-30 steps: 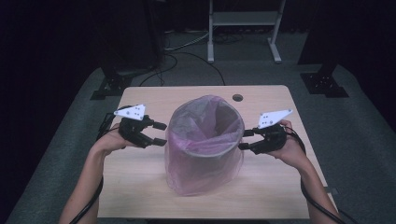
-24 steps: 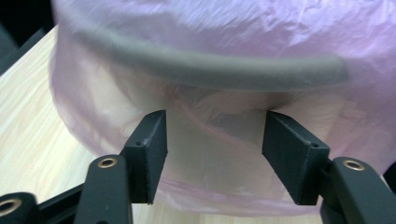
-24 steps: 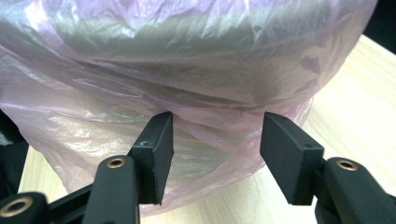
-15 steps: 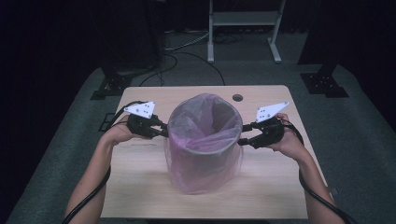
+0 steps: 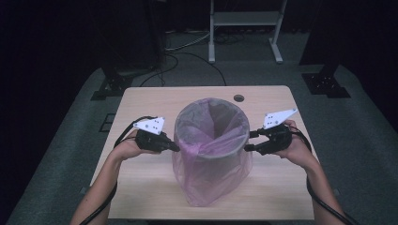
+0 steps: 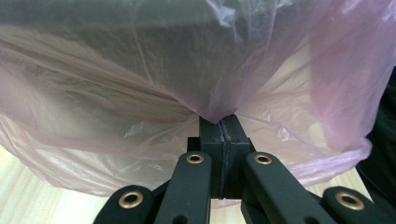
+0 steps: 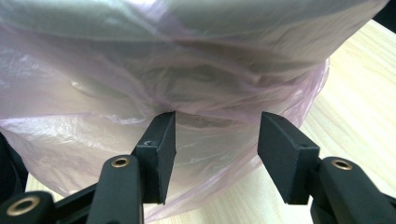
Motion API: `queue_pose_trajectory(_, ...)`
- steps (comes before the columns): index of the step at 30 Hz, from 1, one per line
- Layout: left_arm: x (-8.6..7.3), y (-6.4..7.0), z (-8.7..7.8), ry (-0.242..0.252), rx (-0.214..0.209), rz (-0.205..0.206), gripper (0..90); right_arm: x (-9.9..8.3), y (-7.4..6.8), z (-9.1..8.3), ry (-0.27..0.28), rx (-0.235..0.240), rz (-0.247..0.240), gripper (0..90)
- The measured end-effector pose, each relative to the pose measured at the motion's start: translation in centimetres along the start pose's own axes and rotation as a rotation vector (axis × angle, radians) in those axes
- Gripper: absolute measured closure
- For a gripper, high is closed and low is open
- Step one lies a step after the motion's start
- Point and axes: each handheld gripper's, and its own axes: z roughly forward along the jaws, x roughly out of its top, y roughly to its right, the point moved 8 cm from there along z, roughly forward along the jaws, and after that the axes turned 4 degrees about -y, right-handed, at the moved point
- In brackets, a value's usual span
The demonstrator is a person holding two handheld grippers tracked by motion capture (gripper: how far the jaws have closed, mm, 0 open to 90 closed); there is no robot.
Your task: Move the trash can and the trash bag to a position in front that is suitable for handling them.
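Note:
A round grey bin (image 5: 211, 123) stands upright in the middle of the table, lined with a thin pink plastic bag (image 5: 206, 173) whose edge folds over the rim and hangs down the outside. My left gripper (image 5: 174, 148) is at the bin's left side, shut on a pinch of the pink bag (image 6: 219, 112). At the bin's right side my right gripper (image 5: 249, 140) stands open, its fingers (image 7: 161, 140) touching the bag (image 7: 93, 121) without closing on it.
The light wooden table (image 5: 141, 183) has a small round cable hole (image 5: 239, 98) behind the bin. Black cables trail from both grippers. Dark stands and a white metal frame (image 5: 244, 21) sit on the floor beyond the table.
Both grippers have dropped lower along the bin's sides, pulling the bag's folded edge downward. The right gripper's jaws have come apart.

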Motion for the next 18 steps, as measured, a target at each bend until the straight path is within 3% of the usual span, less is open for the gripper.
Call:
queue_pose_trajectory(5, -1.2, -0.1, 0.9, 0.008, -0.001, -0.039, 90.0, -0.4, -0.2, 0.6, -0.007, 0.009, 0.012, 49.1)
queue_pose_trajectory(9, -2.1, -0.3, 1.2, 0.020, 0.006, -0.073, 90.0, -0.7, -0.4, 1.2, -0.011, 0.022, 0.045, 60.5)
queue_pose_trajectory(14, -2.7, -0.5, 1.3, 0.013, 0.024, -0.100, 90.0, -0.7, -0.8, 1.6, -0.021, 0.053, 0.122, 82.7)
queue_pose_trajectory(18, -3.4, -0.8, 1.4, -0.009, 0.046, -0.128, 90.0, -0.7, -1.0, 1.8, -0.024, 0.045, 0.145, 90.0)
